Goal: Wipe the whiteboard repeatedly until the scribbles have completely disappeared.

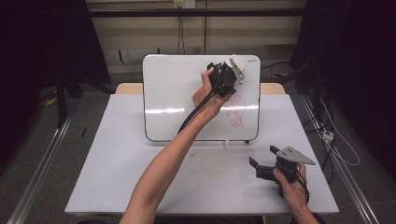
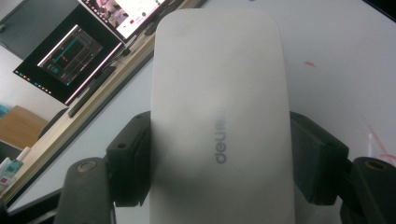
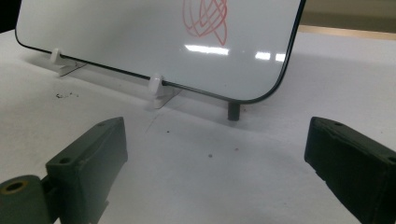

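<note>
- Nearest, your right hand (image 1: 292,179) rests low on the table (image 1: 116,177), its gripper (image 1: 258,167) level with jaws spread wide and empty.
- Farther off, your left arm stretches up to the whiteboard (image 1: 177,93); its gripper (image 1: 232,65) pinches the eraser (image 2: 217,116) near the board's top right, above the red scribble (image 1: 236,112).

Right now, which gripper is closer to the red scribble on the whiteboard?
Left. The left gripper, holding the white eraser, is up at the whiteboard just above the red scribble; the right gripper rests on the table below it.
</note>
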Tool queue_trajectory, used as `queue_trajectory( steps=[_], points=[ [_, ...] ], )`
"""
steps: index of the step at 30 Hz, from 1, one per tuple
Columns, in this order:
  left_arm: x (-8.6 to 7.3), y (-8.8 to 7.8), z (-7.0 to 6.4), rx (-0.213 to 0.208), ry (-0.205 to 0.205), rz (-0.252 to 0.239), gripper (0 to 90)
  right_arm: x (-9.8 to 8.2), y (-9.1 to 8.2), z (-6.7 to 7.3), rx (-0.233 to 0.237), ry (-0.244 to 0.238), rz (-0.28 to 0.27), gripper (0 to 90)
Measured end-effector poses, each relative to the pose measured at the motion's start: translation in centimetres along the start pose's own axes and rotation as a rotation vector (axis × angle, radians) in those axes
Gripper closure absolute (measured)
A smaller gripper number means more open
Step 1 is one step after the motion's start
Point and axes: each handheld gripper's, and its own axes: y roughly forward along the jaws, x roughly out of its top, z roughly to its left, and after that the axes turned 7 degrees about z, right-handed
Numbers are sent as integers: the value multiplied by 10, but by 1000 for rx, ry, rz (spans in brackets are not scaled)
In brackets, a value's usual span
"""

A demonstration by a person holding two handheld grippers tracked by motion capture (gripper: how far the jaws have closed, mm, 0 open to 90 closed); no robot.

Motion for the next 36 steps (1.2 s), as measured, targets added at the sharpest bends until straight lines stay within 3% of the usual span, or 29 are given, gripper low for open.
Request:
queue_trajectory(
  steps=[3, 6, 10, 13, 18, 22, 36],
  points=[
    [1, 0, -4, -4, 11, 10, 312, 0, 0, 0, 0, -2, -1, 61],
    [2, 0, -13, -20, 57, 17, 312, 0, 0, 0, 0, -2, -1, 61],
    [0, 0, -24, -29, 67, 14, 312, 0, 0, 0, -1, -3, -2, 61],
    [-4, -1, -33, -47, 52, 1, 312, 0, 0, 0, 0, -3, -2, 61],
    [-13, -5, -53, -62, 86, -10, 312, 0, 0, 0, 3, -1, -4, 61],
    [-19, -8, -61, -68, 91, -28, 312, 0, 0, 1, 2, -3, -5, 61],
    [-23, -4, -55, -79, 72, -97, 310, 0, -1, 0, 2, -2, -4, 62]
  ],
)
